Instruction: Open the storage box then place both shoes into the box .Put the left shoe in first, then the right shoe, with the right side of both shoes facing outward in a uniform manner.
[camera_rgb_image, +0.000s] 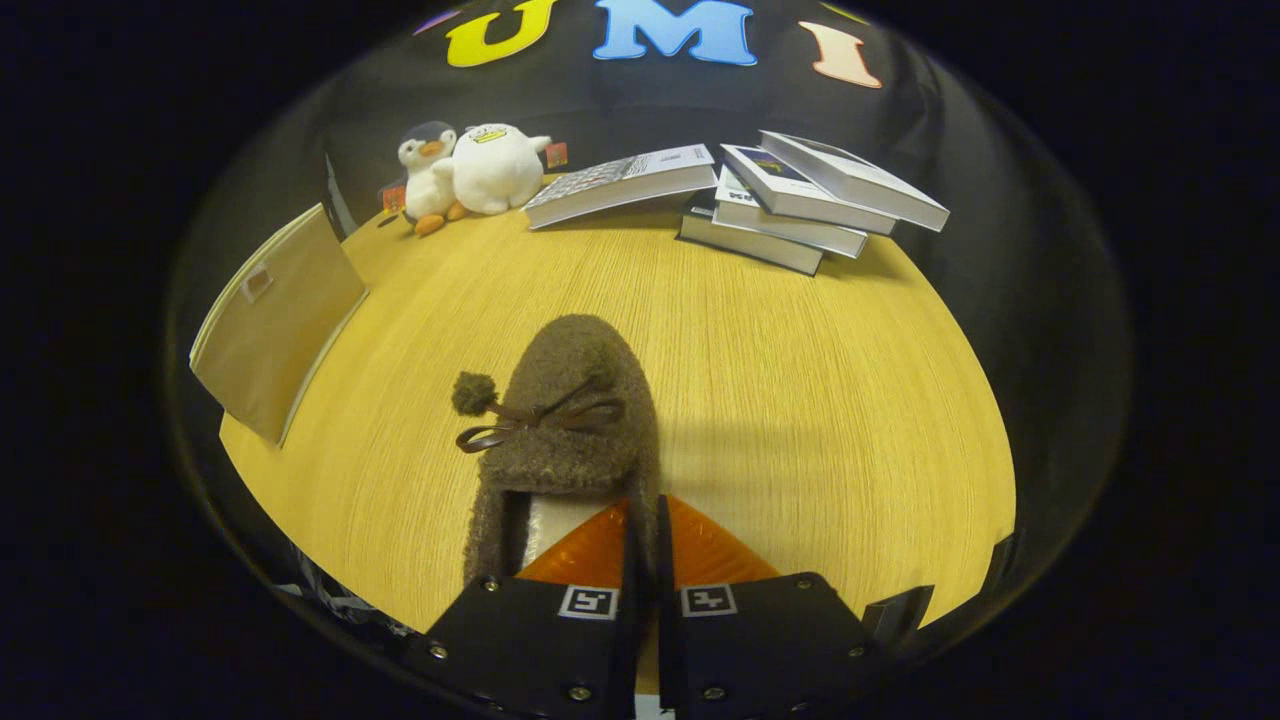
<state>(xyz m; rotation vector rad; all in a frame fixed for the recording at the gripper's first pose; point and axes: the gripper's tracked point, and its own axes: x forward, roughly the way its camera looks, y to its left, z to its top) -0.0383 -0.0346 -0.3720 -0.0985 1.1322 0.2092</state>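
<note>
Brown fuzzy shoe (570, 420) sits at the near middle of the tabletop (800, 400), toe pointing far, heel toward the gripper (645, 530). Slipper type: woolly knit upper, a thin brown ribbon bow across the vamp, a pom-pom hanging off its left side. Pale lining shows inside the opening.

The two orange fingers (705, 550) are drawn close together with only a narrow slot between them, and the right-hand wall of the shoe's collar runs into that slot. They look clamped on that collar edge, one finger inside the opening and one outside.

Handling, by judgement: light, soft, no stiffness in the upper. The collar will fold and the toe may droop or swing when lifted. The fuzzy surface should give good friction, so slipping is less of a worry than sagging. The collar wall near the heel is the sensible hold; the bow and pom-pom are flimsy and best left alone. Not fragile.

Storage box (275, 320) stands at the left edge of the tabletop, beige fabric, a small tab on the side facing here; whether it is open cannot be told from this angle. Shoe and box are well apart.

Far side: two plush toys (470, 170) at far left, a loose spread of books (780, 195) at far right.
</note>
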